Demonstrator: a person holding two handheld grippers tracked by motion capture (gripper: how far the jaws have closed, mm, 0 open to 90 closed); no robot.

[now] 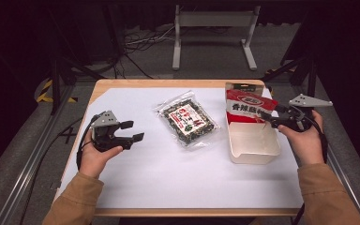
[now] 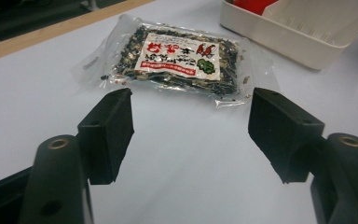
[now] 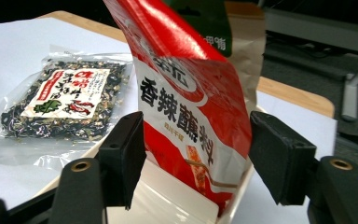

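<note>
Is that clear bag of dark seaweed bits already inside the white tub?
No, the clear bag lies flat on the white sheet, left of the tub, apart from it.

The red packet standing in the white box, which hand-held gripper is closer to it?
Right. The right hand-held gripper has its open jaws on either side of the red packet in the white box. The left hand-held gripper sits across the table, beyond the clear seaweed bag.

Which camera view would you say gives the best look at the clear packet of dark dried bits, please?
The left gripper view: the clear packet lies whole and close, just beyond the open jaws, label readable. The high view shows the packet flat on the white table between both grippers, but small. The right gripper view shows it off to the side, partly behind the red pouch.
</note>
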